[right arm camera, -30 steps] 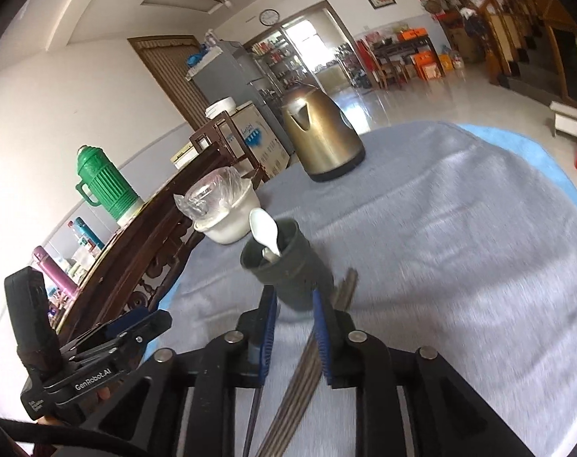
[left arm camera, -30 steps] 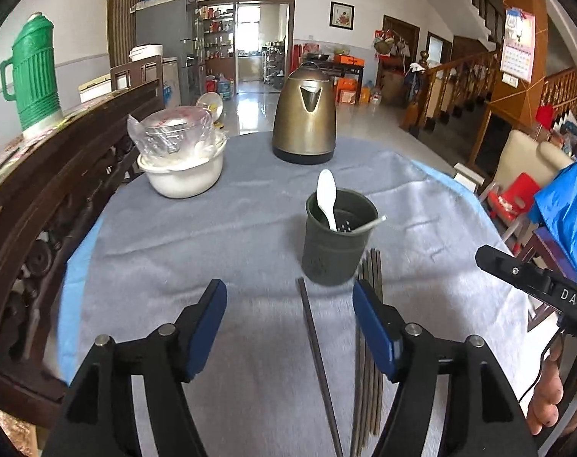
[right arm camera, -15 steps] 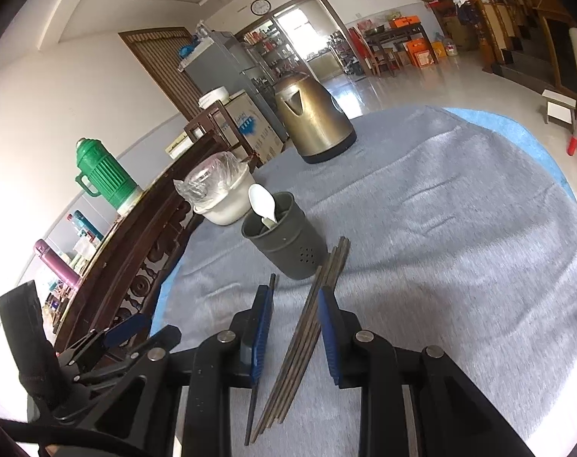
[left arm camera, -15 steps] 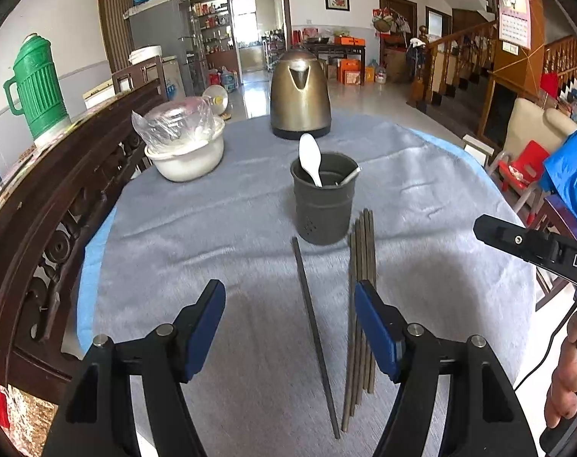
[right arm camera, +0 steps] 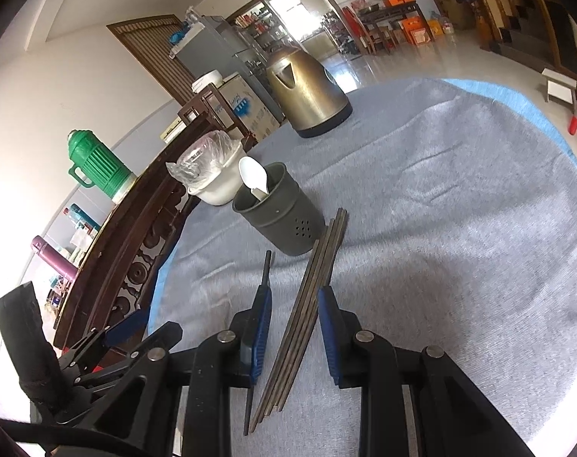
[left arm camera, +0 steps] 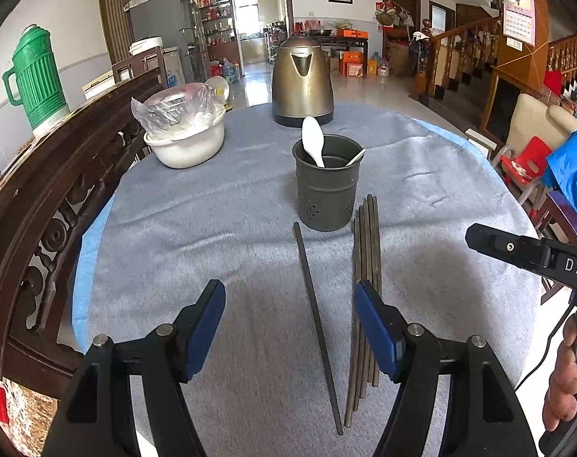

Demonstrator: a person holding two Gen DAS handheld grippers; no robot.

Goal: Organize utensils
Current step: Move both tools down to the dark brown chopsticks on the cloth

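Each black plastic left gripper [left arm camera: 290, 327] and right gripper [right arm camera: 293, 329] arm carried a flat blue rubber pad at its tip and a round silver screw behind it. The right one's side bore white "DAS" letters; a thin black cable ran beside the bare hand [left arm camera: 564, 384].

a dark holder [left arm camera: 328, 186] is standing upright holding a white spoon [left arm camera: 312, 140]; grey chopsticks [left arm camera: 365, 266] are lying bundled beside it, one [left arm camera: 315, 312] apart.
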